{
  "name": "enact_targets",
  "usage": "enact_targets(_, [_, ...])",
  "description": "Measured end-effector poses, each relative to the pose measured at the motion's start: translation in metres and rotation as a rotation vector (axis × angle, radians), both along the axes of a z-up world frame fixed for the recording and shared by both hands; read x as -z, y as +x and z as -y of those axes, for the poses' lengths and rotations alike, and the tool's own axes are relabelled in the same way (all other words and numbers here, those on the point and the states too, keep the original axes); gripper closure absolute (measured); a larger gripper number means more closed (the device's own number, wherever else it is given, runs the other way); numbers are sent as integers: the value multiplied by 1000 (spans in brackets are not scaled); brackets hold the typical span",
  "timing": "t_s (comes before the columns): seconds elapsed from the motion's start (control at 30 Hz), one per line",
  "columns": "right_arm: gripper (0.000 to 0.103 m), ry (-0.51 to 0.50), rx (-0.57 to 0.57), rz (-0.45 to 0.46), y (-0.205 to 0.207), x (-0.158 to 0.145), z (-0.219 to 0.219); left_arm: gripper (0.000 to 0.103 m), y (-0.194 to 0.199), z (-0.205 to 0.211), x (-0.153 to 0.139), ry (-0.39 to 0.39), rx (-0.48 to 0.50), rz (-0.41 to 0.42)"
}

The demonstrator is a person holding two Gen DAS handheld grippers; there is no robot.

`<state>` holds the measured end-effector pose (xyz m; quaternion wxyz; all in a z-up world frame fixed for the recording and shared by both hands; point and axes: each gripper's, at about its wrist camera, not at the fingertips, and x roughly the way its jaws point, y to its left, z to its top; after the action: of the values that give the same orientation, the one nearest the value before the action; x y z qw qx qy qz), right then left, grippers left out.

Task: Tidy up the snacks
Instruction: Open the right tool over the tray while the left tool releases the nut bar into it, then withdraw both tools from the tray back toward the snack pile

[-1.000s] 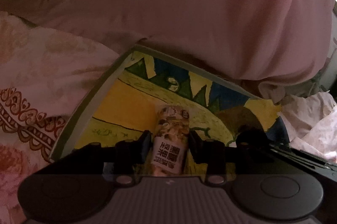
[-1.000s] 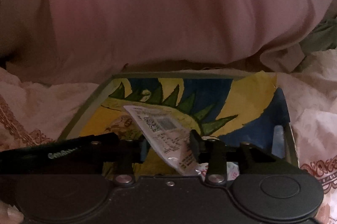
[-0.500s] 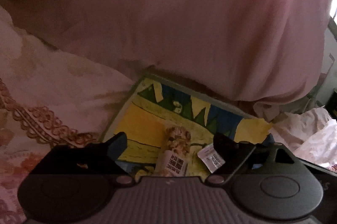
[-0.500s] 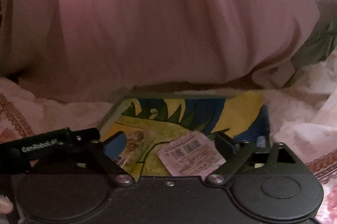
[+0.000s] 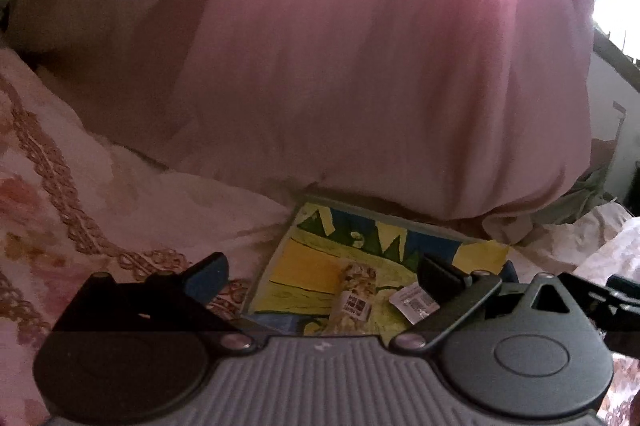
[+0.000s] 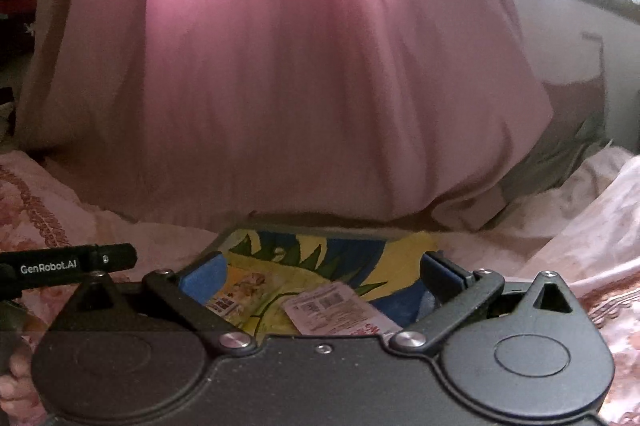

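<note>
A shallow tray [image 5: 304, 262] with a yellow, blue and green painted picture lies on the bed. A clear nut snack packet [image 5: 356, 292] lies in it, with a white flat packet [image 5: 412, 302] to its right. My left gripper [image 5: 322, 272] is open and empty, raised above the tray. In the right wrist view the same tray [image 6: 404, 246] holds the nut packet [image 6: 240, 290] at left and the white packet [image 6: 340, 312] at centre. My right gripper [image 6: 320, 272] is open and empty above them.
A large pink pillow [image 5: 380, 65] rises right behind the tray. Floral patterned bedding [image 5: 60, 193] spreads to the left and crumpled white fabric [image 6: 580, 201] to the right. The left gripper's body [image 6: 64, 264] shows at the left of the right wrist view.
Both grippers opened and let go of their packets, which now lie in the tray. Both grippers have drawn back and up from the tray.
</note>
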<state>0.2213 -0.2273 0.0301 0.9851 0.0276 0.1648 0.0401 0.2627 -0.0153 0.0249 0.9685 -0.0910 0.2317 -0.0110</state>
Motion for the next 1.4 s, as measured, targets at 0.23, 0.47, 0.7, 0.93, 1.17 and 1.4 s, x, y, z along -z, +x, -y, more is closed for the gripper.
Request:
enact_targets(0.23, [1,-25,7,42,-58,1,-3,0,-53,-4,-5,36,-6,15])
enact_targets(0.47, [1,-55,10,18,-106,12,-12,0,-107,-8,-3,61,-2,-1])
enact_targets(0.7, [1,-31,29,-66,-142,27,-11,0,-161,-7,9,78,3,-42])
enact_targets(0.93, [1,-81,31,-130,-165,41,-16,0,-185,-4,22,103,12,-118])
enact_targets(1.17, [1,-182,21,-192,-174,52,-31,0,-196,0,29,112,45,-164])
enact_targets(1.4, [1,-198,18,-316,-161,66,-32,0,-191,13,39,162,113,-229])
